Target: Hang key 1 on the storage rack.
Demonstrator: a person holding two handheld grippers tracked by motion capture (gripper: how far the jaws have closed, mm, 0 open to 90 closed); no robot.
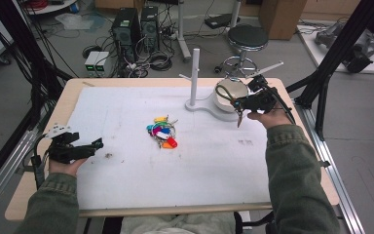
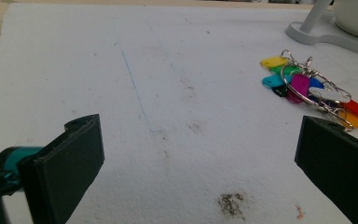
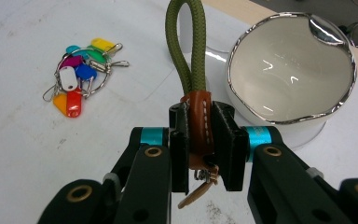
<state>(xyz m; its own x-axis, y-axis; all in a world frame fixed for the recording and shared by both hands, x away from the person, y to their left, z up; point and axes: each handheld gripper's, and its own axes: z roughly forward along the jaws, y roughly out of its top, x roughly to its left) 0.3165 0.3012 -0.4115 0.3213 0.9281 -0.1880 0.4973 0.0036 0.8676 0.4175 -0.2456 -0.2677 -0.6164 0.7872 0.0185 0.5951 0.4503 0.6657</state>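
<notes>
Holding the key strap (image 3: 193, 88) clamped in your right gripper (image 3: 200, 144), hook its loop on the rack (image 1: 195, 78) at ten o'clock; left gripper (image 2: 196, 154) fingers stand apart.

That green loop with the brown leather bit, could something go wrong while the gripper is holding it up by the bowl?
Maybe. The right gripper pinches the green cord loop only by its narrow leather wrap, so it might slip or twist out. A key dangles loose underneath and could swing or catch on something. The white bowl and the white peg stand are close by, so a careless move might bump them.
</notes>
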